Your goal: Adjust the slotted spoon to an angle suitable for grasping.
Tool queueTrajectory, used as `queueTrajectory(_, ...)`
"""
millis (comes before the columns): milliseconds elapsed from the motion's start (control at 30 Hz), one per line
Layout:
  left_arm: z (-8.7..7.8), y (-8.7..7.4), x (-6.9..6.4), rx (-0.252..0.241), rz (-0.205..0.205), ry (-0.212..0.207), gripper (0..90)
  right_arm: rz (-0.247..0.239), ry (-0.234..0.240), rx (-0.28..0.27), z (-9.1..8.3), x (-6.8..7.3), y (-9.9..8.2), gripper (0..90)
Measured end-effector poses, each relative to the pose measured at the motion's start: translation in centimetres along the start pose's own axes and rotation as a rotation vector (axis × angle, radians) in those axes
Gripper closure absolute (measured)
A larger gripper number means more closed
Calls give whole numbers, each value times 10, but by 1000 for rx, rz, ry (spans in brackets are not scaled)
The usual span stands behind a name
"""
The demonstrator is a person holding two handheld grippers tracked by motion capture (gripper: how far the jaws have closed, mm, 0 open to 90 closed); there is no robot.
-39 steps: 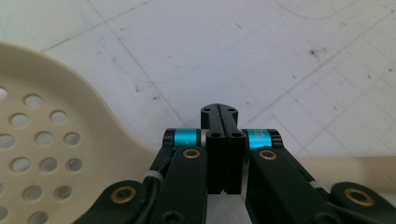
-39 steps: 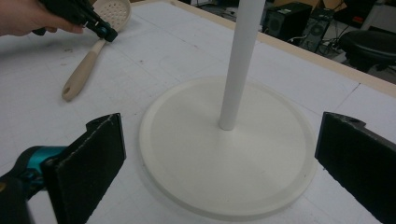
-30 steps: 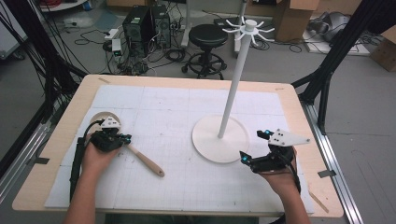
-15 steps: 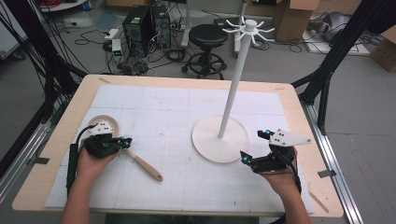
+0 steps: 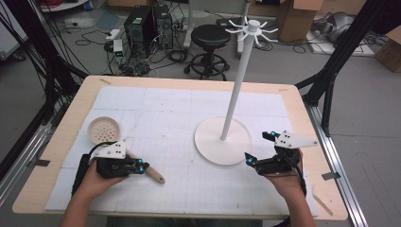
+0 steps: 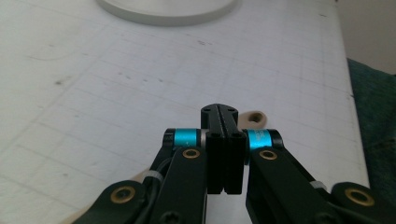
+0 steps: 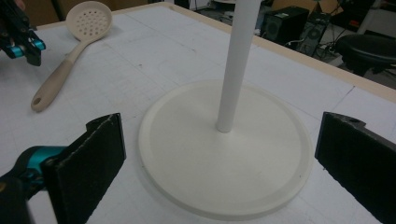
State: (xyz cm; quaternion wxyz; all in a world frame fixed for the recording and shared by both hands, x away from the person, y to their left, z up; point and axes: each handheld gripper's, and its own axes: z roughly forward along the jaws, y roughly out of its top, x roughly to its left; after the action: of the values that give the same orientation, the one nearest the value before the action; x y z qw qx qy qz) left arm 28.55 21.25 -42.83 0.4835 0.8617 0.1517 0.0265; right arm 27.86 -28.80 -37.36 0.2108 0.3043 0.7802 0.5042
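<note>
Slotted spoon point(image 5: 124, 146) lies diagonally, handle toward the person, directly beneath the closed, seemingly empty left gripper point(image 5: 142, 166); wide-open right gripper point(image 5: 250, 161) sits well apart.

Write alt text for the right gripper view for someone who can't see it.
Two wide-open black jaws of the right hand-held gripper frame the round white base of a stand with its upright pole. At upper left, a beige slotted spoon lies on the white gridded mat, with the left hand-held gripper beside it.

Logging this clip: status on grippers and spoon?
Left hand-held gripper shut, empty, over slotted spoon handle. Right hand-held gripper open, facing rack base. Nothing in the way.
</note>
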Motion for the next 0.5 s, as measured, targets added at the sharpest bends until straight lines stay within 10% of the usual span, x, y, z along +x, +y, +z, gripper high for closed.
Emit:
queueTrajectory(233,20,-4,-2,109,25,-30,896,-1,-1,3,0,0,0,4)
queueTrajectory(500,33,5,1,106,12,39,896,-5,1,8,3,1,-1,5)
